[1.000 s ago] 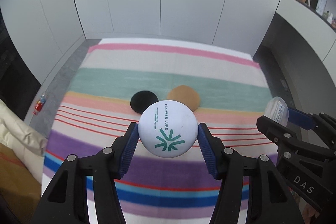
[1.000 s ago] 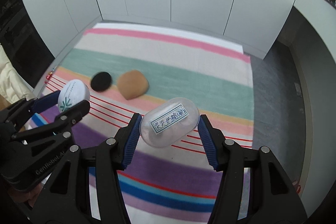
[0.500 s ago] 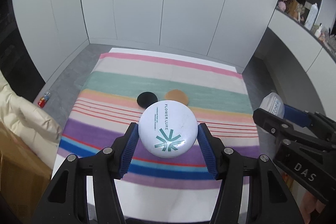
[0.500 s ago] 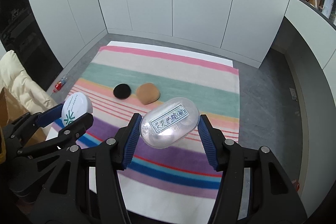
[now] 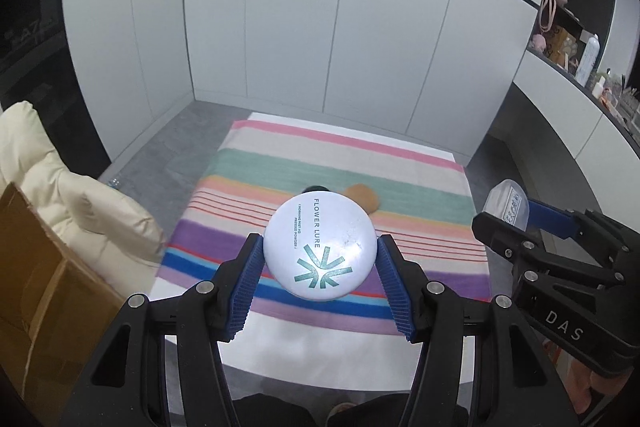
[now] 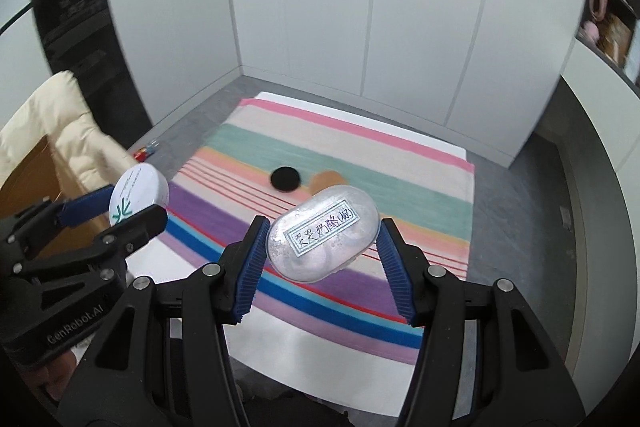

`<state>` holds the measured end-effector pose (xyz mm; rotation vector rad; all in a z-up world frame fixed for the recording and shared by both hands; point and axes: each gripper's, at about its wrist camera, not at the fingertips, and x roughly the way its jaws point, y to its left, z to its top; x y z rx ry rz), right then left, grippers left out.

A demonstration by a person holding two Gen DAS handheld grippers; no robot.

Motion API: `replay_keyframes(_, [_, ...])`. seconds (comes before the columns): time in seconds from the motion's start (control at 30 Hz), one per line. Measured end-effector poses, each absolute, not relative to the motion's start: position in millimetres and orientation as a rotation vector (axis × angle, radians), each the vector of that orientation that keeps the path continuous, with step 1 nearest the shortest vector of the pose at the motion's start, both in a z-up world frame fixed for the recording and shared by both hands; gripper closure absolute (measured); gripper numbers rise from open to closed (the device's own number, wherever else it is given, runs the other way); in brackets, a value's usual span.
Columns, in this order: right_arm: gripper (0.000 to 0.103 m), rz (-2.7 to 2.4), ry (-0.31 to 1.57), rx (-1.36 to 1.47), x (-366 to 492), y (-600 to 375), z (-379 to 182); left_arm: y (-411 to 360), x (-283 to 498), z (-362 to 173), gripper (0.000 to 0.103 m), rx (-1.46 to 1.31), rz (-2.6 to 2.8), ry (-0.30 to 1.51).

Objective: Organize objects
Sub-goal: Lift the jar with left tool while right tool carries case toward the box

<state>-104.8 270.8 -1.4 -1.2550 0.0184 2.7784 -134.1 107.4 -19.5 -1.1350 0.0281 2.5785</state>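
Observation:
My left gripper is shut on a round white powder compact printed "FLOWER LURE", held high above the striped cloth. It also shows in the right wrist view. My right gripper is shut on a clear oval plastic case with a handwritten label, also seen at the right of the left wrist view. A black round puff and a tan sponge lie side by side on the cloth, far below both grippers.
The striped cloth covers a white table on a grey floor. A cream padded jacket and a cardboard box stand at the left. A small bottle lies on the floor. Shelves with clutter are at the right.
Both grippers have risen well above the table with their objects still held; the cloth, puff and sponge look much smaller and farther away.

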Motion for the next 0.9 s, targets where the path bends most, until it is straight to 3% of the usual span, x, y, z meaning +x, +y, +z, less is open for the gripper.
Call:
replay_keyframes(0.27, [0.045, 2.778, 0.126, -1.286, -111, 274, -3, 75, -140, -18, 0.044, -1.097, 2.634, -0.03])
replay_keyframes(0.9, [0.045, 2.857, 0.137, -1.303, -144, 222, -2, 6, -142, -22, 0.044, -1.122, 2.703, -0.167])
